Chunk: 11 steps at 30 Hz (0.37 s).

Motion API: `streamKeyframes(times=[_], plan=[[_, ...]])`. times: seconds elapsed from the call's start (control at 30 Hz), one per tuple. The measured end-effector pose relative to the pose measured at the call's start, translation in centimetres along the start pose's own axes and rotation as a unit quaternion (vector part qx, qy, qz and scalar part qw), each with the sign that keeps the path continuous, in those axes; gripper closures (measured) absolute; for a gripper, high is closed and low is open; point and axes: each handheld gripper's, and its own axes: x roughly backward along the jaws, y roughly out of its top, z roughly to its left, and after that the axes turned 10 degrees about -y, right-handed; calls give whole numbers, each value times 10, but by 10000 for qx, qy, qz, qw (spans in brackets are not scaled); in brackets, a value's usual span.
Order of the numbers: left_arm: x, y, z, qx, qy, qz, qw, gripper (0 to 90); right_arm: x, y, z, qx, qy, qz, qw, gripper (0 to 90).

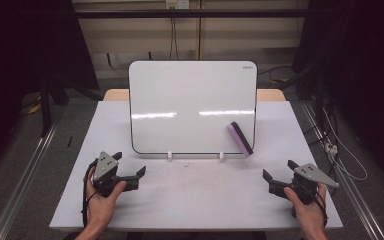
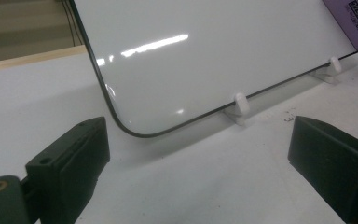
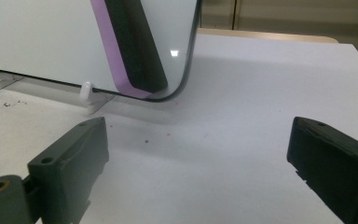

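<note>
1. High view: white table [image 1: 195, 200], with a whiteboard [image 1: 190, 100] propped upright on two small white clips [image 1: 170, 155] toward the far side.
2. Purple-and-black eraser [image 1: 241, 138] stuck slantwise on the whiteboard's lower right corner, near the bottom edge.
3. Left gripper [image 1: 130, 167] held low over the table's near left, jaws spread wide, empty, well apart from the whiteboard.
4. Right gripper [image 1: 279, 174] held over the near right, jaws likewise wide and empty, pointing toward the eraser yet well short of it.
5. Left gripper view: rounded lower corner of the whiteboard [image 2: 205, 56], one clip [image 2: 240, 103] just beneath its edge.
6. Right gripper view: eraser [image 3: 130, 46] leaning on the board, dark specks on the table in front.
</note>
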Motion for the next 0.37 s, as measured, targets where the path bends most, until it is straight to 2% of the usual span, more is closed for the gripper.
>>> streamKeyframes(times=[0.1,0.23,0.37], plan=[[0,-1,-1,62,6,-20,10000,52,2,-4,-3,-15,-32,-7,10000,53],[0,-1,-1,17,-20,16,10000,52,6,-5,-3,-43,-103,-114,9999,53],[0,-1,-1,71,-34,-10,10000,52,3,-7,-3,-46,-101,-9,9999,61]])
